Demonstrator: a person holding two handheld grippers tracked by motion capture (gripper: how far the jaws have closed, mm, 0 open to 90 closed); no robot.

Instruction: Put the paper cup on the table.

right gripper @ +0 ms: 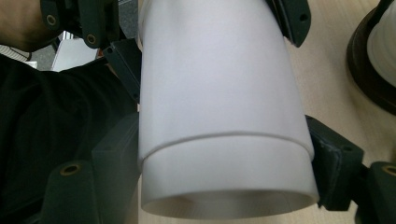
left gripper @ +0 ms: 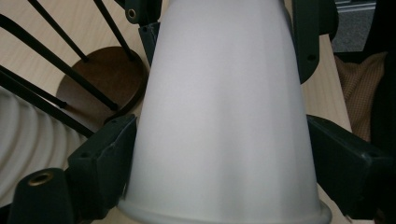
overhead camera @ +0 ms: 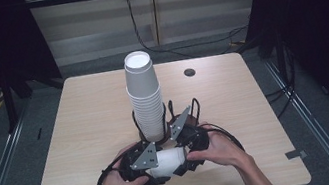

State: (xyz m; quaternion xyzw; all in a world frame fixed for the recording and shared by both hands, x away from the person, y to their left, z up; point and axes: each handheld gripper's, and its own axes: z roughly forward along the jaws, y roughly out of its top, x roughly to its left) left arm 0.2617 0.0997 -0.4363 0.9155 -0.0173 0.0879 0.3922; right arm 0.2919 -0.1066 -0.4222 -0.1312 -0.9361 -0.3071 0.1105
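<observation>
Nearest the person, two hands are holding two grippers close together at the near edge of the table (overhead camera: 80, 116), and one white paper cup (overhead camera: 166, 162) is lying on its side between them. In the right gripper view it is showing a step in its wall, so a second cup may be nested inside; this cannot be told for certain.

The left gripper (overhead camera: 146, 169) is standing at the cup's wider, rimmed end, its jaws sitting on either side of the cup wall at a middling opening, touching or just beside it; a firm grip cannot be told. No earlier picture is being compared.

The right gripper (overhead camera: 184, 156) is standing at the cup's other end, its jaws pressing against both sides of the cup.

Just beyond both grippers, one tall stack of white cups (overhead camera: 145, 96) is standing upright in one black wire holder (overhead camera: 166, 117) on a round brown base (left gripper: 100, 79). The ribbed rims are too many to count exactly.
</observation>
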